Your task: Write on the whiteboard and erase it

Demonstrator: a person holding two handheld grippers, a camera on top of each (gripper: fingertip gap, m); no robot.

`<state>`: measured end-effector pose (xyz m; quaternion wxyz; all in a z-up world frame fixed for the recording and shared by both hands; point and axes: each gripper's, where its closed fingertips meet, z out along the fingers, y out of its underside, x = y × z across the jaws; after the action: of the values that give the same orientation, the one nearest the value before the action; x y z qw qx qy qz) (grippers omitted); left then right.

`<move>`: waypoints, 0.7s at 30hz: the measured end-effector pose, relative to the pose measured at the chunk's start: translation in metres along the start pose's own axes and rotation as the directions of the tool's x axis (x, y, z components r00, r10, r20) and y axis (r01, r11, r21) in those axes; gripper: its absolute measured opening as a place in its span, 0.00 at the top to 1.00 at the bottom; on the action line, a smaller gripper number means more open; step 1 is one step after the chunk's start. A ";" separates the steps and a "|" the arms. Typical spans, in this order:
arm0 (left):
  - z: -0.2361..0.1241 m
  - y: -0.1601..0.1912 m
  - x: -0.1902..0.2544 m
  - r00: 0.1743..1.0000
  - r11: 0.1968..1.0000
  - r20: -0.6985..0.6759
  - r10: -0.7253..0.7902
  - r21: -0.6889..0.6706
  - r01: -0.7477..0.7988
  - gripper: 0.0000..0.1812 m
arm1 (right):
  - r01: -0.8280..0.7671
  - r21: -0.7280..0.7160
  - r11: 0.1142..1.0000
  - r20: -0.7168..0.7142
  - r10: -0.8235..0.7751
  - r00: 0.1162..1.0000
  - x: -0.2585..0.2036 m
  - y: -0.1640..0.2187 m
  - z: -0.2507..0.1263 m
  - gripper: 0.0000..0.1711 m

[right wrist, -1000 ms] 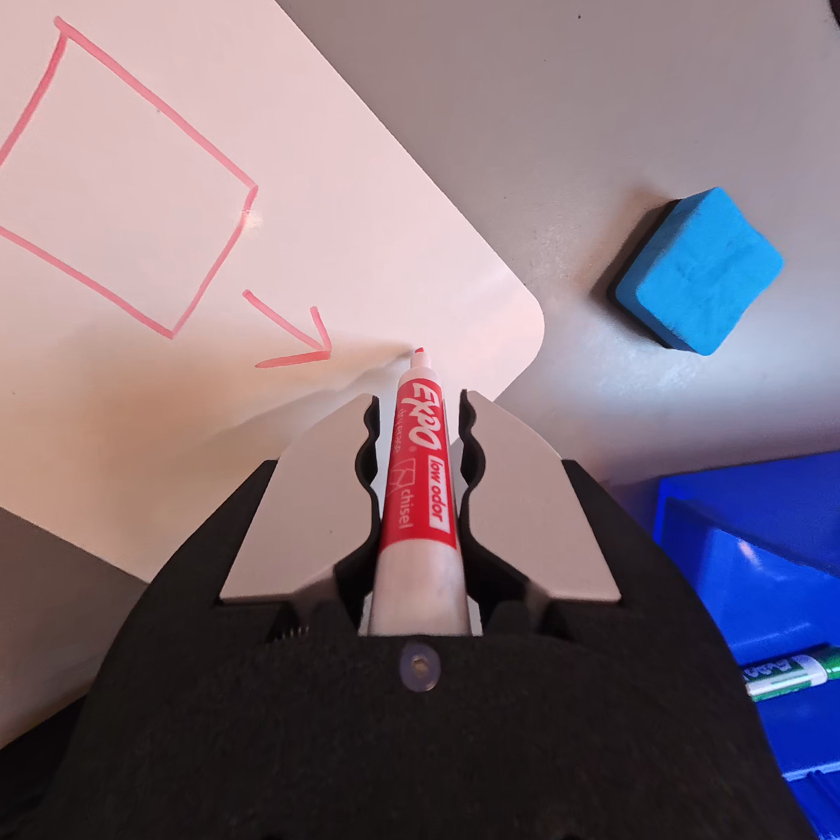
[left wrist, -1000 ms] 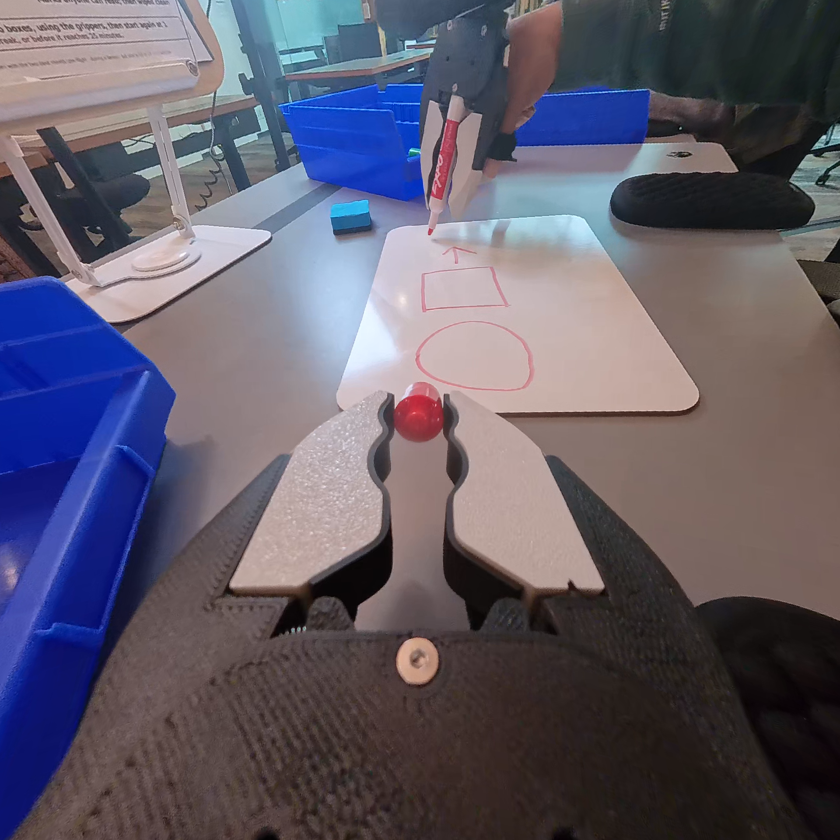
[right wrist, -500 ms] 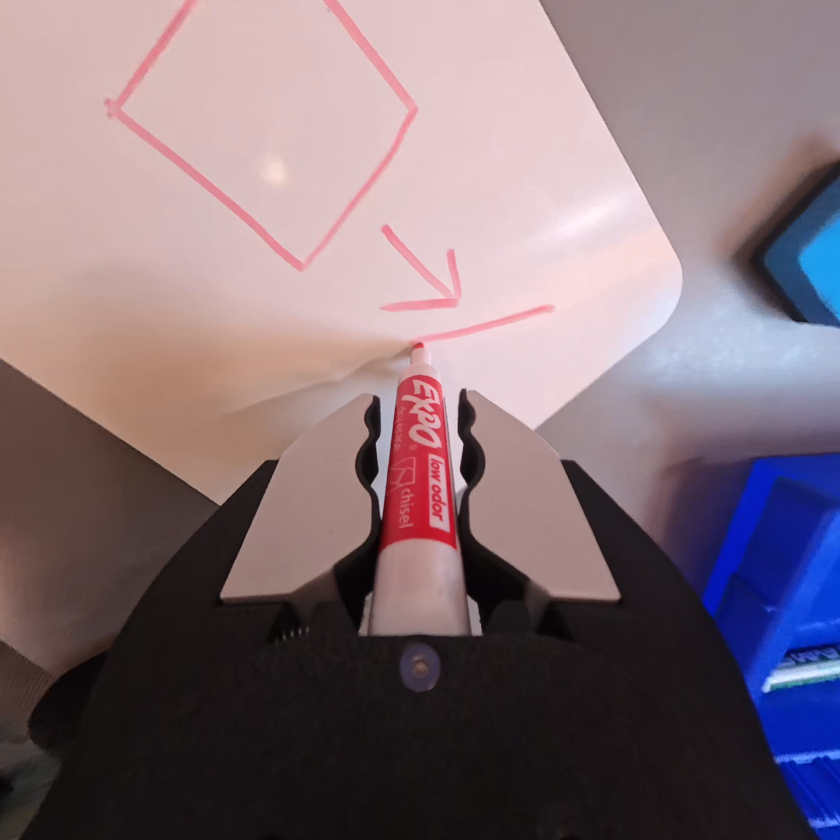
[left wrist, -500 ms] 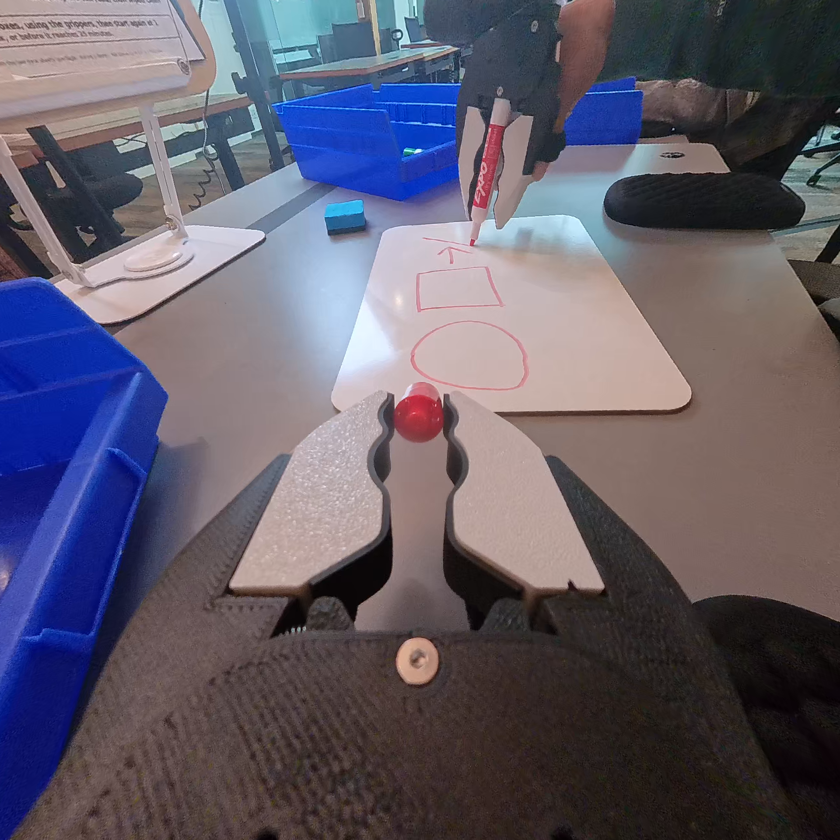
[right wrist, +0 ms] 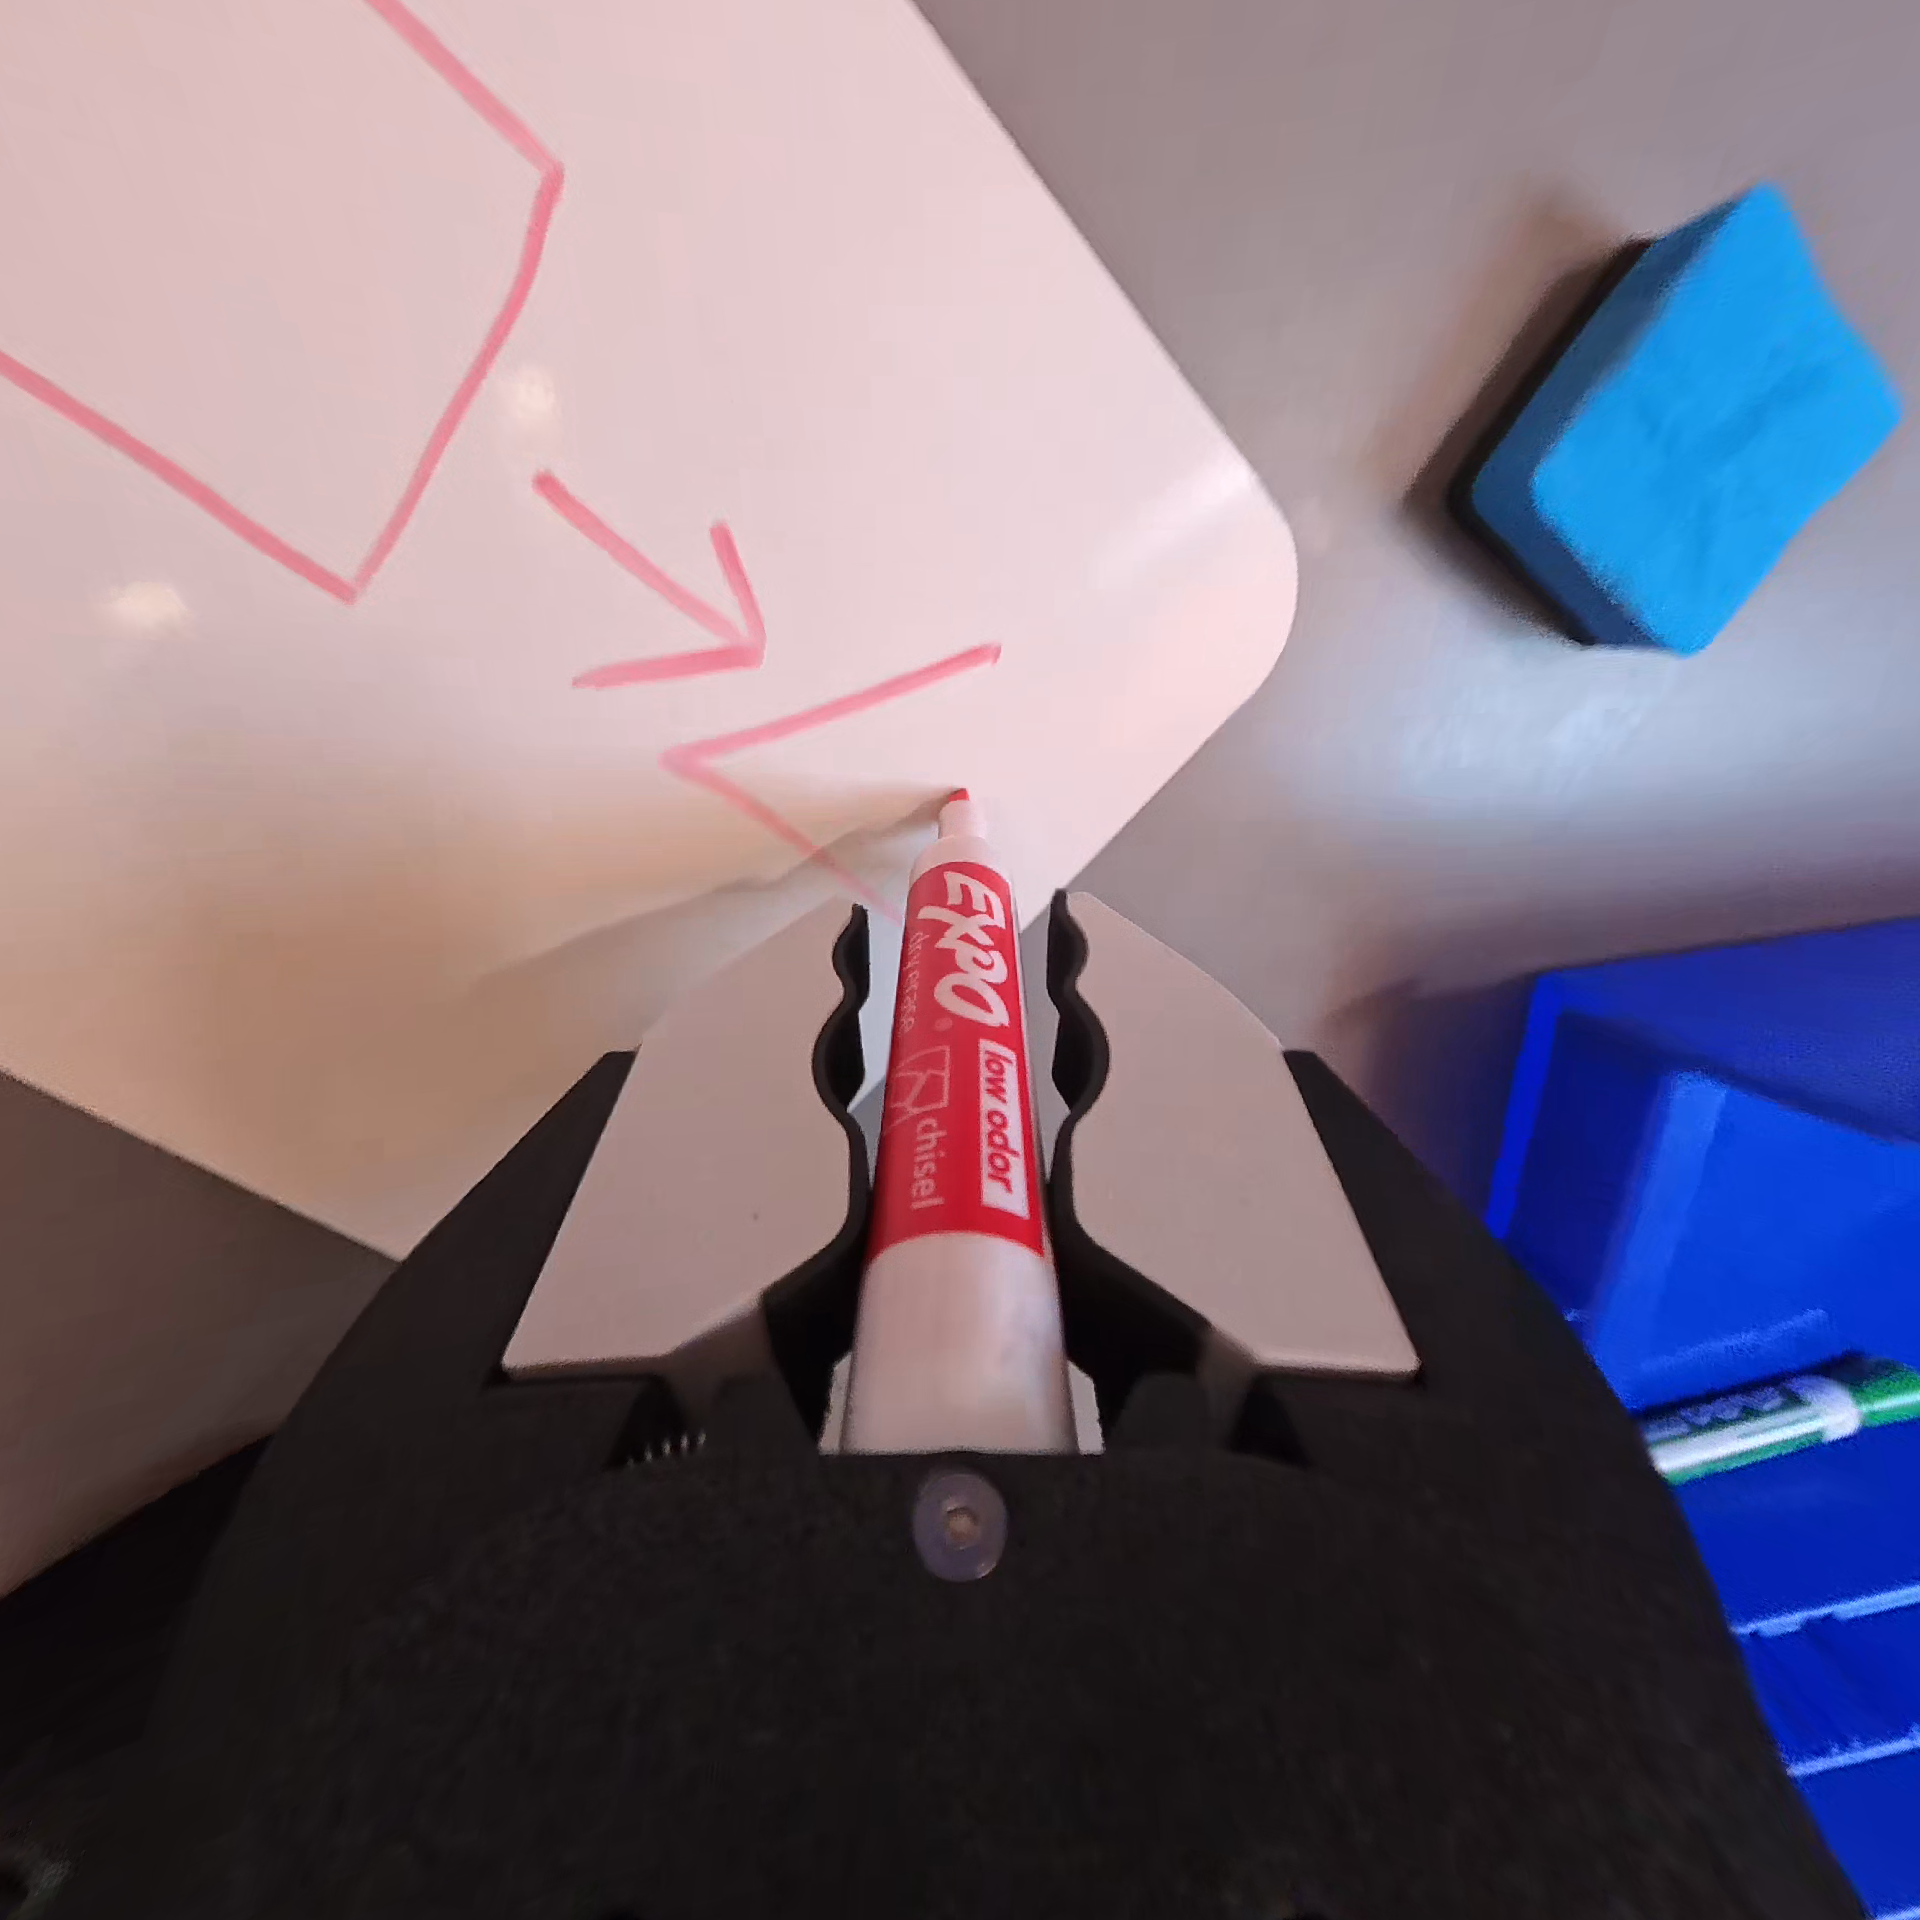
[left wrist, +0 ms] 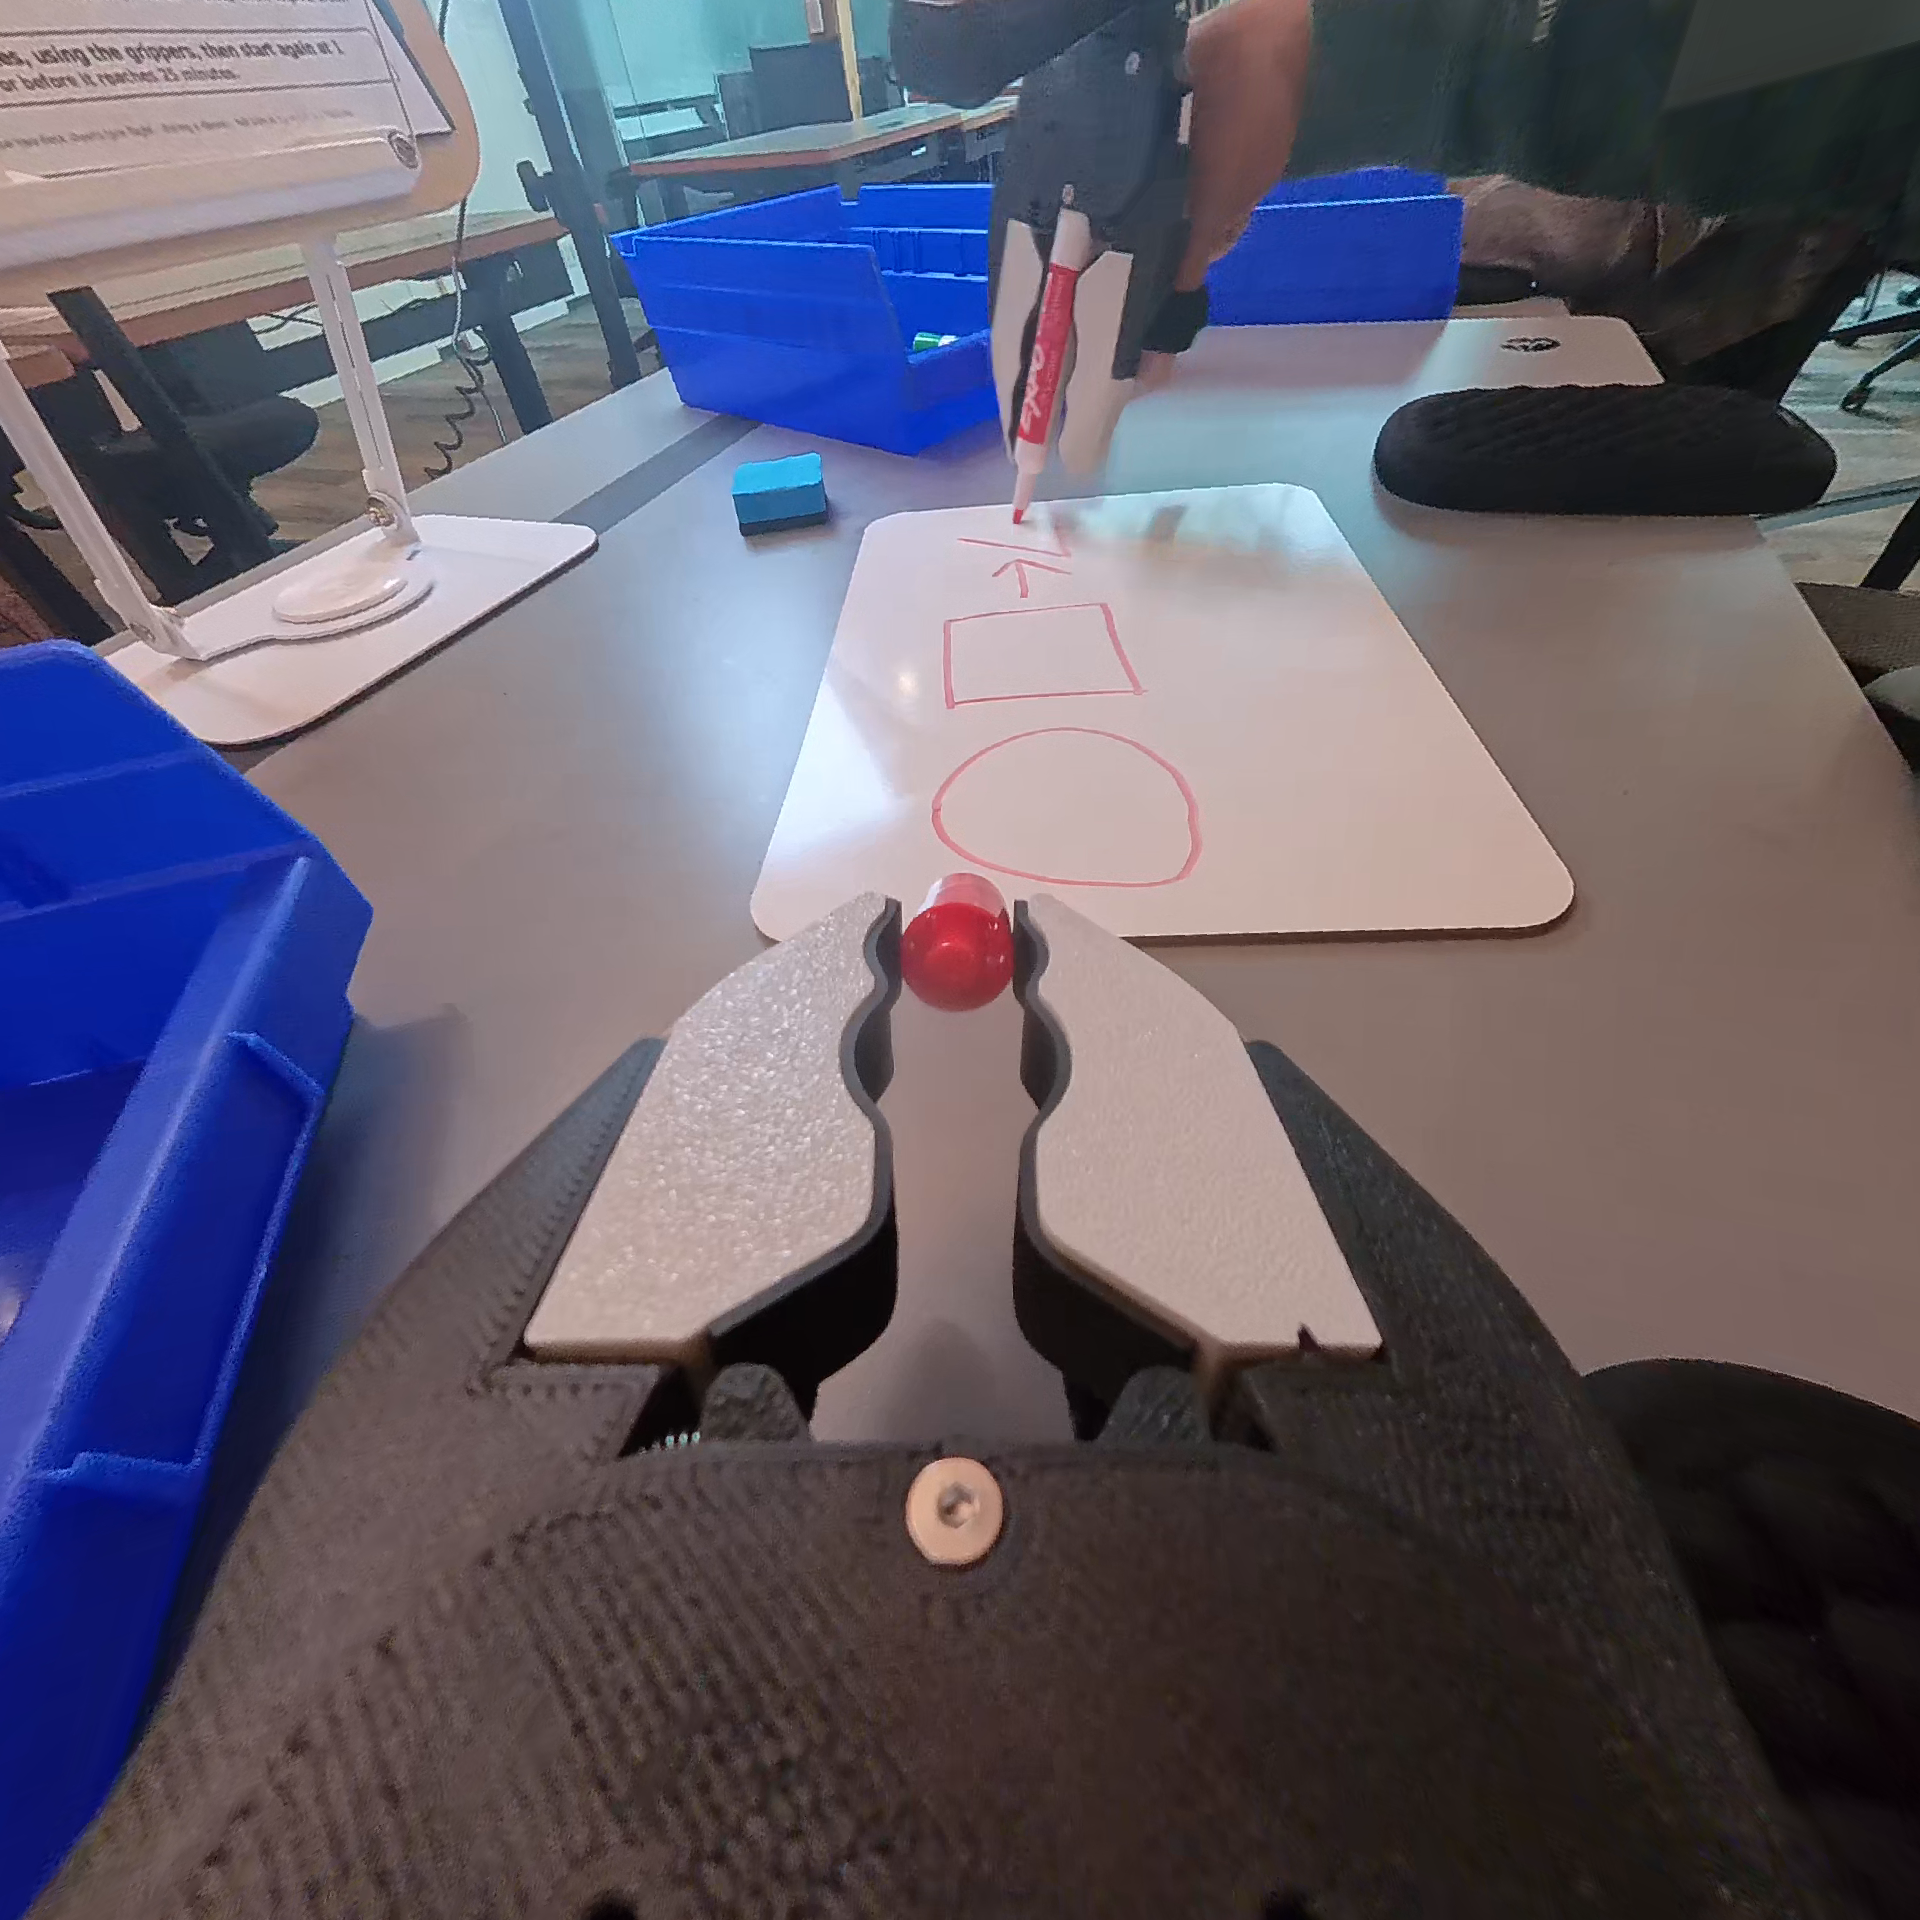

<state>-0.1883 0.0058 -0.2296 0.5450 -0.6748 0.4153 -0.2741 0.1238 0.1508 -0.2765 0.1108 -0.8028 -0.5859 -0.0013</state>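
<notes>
Resting surface: grey table [left wrist: 540, 790] carries the whiteboard [left wrist: 1351, 748] at centre frame.
Bins: blue bin [right wrist: 1714, 1195], lower right, holds a green marker [right wrist: 1787, 1403].
Right gripper [right wrist: 956, 914]: clamped on red marker [right wrist: 956, 1091], tip touching board.
Left gripper [left wrist: 956, 935]: pinching red cap [left wrist: 956, 951].

Left claw [left wrist: 956, 951] pinched level; right claw [right wrist: 956, 935] clamped, angled steeply down.

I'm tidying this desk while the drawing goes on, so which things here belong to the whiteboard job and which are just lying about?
In use:
whiteboard
red marker, in the right gripper
red cap, in the left gripper
blue eraser

Lying about:
blue bins
green marker in a bin
document stand
black wrist rest
</notes>
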 end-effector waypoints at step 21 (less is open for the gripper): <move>0.008 -0.016 0.009 0.998 0.996 -0.039 0.054 0.078 -0.051 0.89 | -0.101 0.849 0.519 0.119 -0.002 0.993 -0.045 -0.077 -0.077 0.80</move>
<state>-0.1734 0.0029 -0.2173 0.5689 -0.6365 0.4331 -0.2893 0.0474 0.1167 -0.1943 0.4586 -0.6610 -0.4933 0.3308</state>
